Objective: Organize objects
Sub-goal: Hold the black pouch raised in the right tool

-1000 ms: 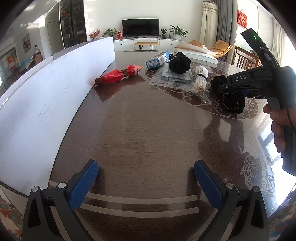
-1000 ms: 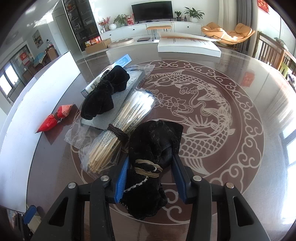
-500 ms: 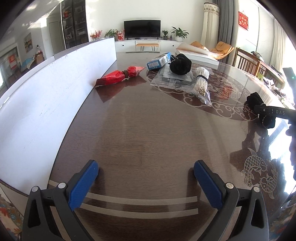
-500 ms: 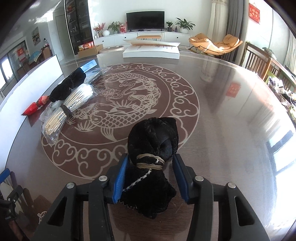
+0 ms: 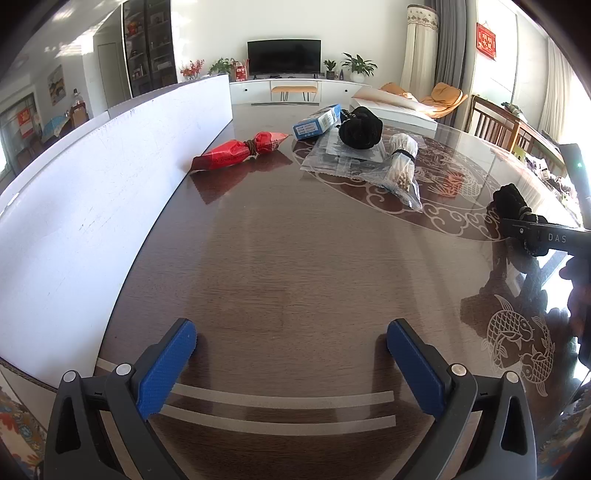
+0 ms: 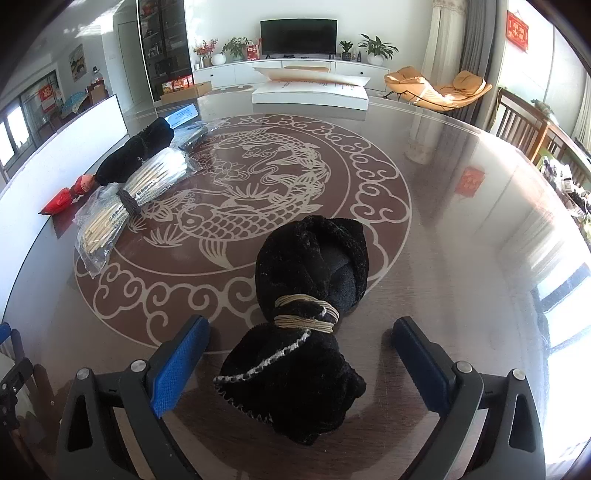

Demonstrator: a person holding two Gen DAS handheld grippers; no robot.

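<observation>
A bright living room: white walls, a television (image 6: pixel 298 36) on a long white cabinet (image 6: pixel 291 70), potted plants (image 6: pixel 376 47), an orange lounge chair (image 6: pixel 439 88), dark glass shelving (image 6: pixel 164 48), and sunlit curtains (image 5: pixel 419 48).

Daylight pours in from the windows on the right side of both views, blowing the far right edge out to white. The glossy desk (image 6: pixel 461 229) throws it back as broad pale glare, strongest along its right half in the right wrist view, and mirrors the curtain and the room. Short soft shadows fall leftward from the things on it. Both pictures are sharp, with no motion blur. The fisheye bends straight edges into curves, and the corners fall to a black vignette.
</observation>
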